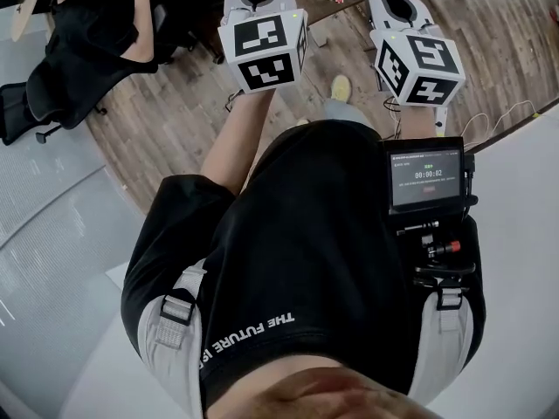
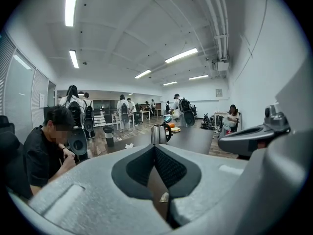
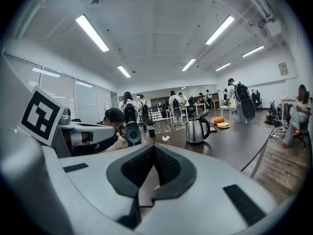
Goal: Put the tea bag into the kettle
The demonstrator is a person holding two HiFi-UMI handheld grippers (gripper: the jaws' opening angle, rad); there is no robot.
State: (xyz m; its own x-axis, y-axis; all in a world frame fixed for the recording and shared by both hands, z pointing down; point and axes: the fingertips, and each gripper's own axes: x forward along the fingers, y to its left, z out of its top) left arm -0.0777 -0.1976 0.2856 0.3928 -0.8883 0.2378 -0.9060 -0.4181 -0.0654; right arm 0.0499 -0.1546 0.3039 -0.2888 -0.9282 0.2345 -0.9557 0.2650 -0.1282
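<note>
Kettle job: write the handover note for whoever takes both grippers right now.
Left gripper: fingers shut, empty, held in the air.
Right gripper: fingers shut, empty, in the air too.
Shiny steel electric kettle stands on the dark table ahead, clear of both grippers.
Small white crumpled scrap lies on the table left of the kettle; possibly the tea bag, too small to tell.
Done: nothing. Left: step up, grasp the tea bag, drop it into the kettle.
</note>
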